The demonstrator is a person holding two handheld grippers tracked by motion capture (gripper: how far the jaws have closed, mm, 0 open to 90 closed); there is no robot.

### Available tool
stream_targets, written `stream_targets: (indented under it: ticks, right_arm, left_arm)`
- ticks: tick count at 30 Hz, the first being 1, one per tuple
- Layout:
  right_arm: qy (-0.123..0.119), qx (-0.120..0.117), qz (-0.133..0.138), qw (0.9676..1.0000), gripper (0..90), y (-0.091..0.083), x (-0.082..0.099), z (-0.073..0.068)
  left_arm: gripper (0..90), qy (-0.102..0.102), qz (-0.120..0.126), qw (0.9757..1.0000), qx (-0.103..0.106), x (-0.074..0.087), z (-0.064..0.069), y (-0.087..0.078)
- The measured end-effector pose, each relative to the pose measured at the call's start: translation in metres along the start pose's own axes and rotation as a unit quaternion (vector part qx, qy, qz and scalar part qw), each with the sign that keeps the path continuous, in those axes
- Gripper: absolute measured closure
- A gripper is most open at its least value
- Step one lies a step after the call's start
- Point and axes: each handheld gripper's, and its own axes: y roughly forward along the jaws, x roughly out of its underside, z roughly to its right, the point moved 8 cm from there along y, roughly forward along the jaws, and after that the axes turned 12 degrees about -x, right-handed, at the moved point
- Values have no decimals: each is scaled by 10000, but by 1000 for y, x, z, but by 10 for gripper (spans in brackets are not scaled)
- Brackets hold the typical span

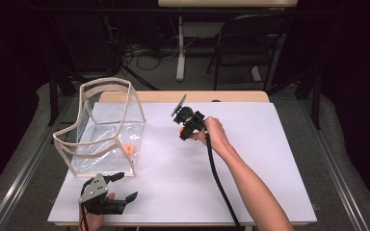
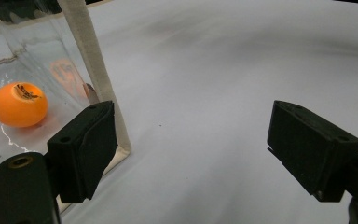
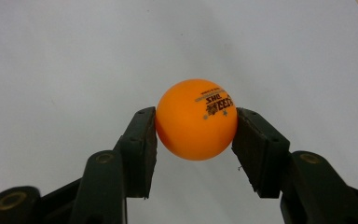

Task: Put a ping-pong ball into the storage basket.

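Now the right gripper (image 3: 196, 135) pinches the smooth orange table-tennis ball (image 3: 196, 119) only at its sides, so it may slip out before the clear plastic box (image 1: 101, 132), while the left gripper (image 2: 205, 154) waits wide open and empty.

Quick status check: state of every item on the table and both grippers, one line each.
Right gripper: shut on the held orange ball.
Held orange ball: clamped between the pads, lifted off the white sheet.
Left gripper: open, nothing between its jaws, beside the bag's corner.
Clear plastic bag: upright, mouth open.
Second orange ball: resting inside the bag, on its bottom.
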Motion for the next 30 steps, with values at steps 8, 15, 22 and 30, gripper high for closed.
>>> stream_targets:
  ticks: [8,15,22,30]
  right_arm:
    - [-49,2,-29,10000,503,-5,-2,-1]
    - [-85,10,-63,9999,503,-13,-5,-2]
    - [-143,40,-80,9999,503,-19,-9,-4]
    - [-176,45,-118,9998,503,-26,-12,-5]
  left_arm:
    - [160,6,12,10000,16,0,0,0]
    - [160,2,15,10000,13,0,0,0]
    - [160,10,15,10000,-4,0,0,0]
    - [160,16,15,10000,-10,0,0,0]
